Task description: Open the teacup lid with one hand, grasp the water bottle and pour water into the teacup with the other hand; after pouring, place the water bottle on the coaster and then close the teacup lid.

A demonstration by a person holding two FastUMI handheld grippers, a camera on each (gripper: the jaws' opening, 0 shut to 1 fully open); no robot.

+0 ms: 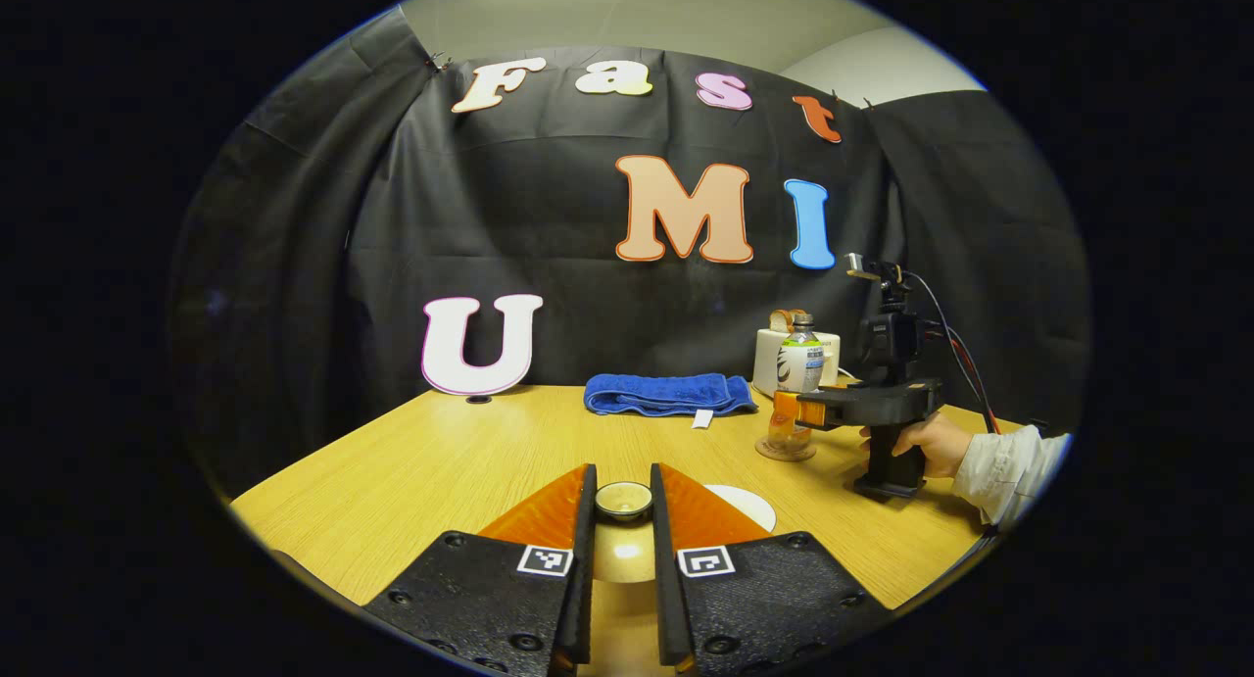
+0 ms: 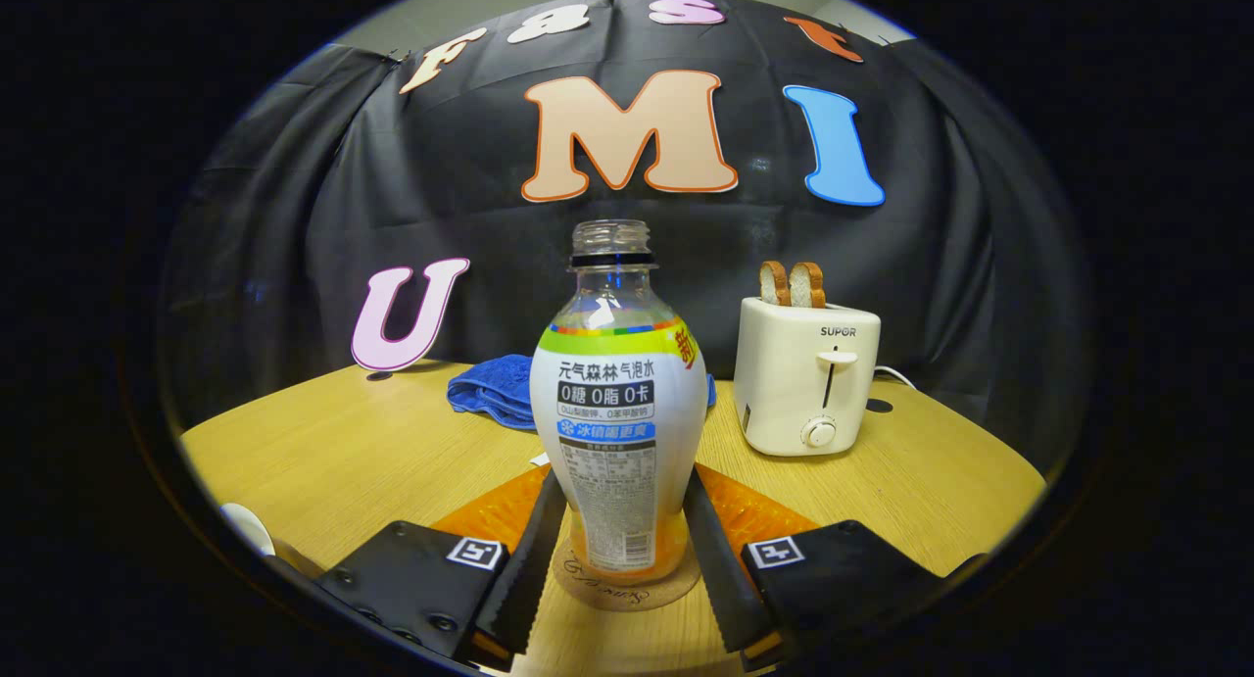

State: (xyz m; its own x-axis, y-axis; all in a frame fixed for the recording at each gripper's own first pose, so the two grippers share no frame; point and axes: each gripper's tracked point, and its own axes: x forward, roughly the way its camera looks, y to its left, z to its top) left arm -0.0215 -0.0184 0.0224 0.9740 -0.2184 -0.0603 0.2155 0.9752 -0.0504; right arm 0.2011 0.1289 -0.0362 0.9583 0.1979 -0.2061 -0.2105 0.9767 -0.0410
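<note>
Low centre, the right gripper (image 2: 619, 550) clasps the clear labelled plastic water bottle (image 2: 619, 412) on its round cork coaster (image 2: 627, 587), seemingly just placed; next, release, while the left gripper (image 1: 623, 520) pinches the teacup lid's small round knob (image 1: 623, 501).

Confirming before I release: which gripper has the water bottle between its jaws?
The right gripper: its jaws grip the water bottle, upright on the coaster. The left gripper closes on the teacup lid instead.
</note>
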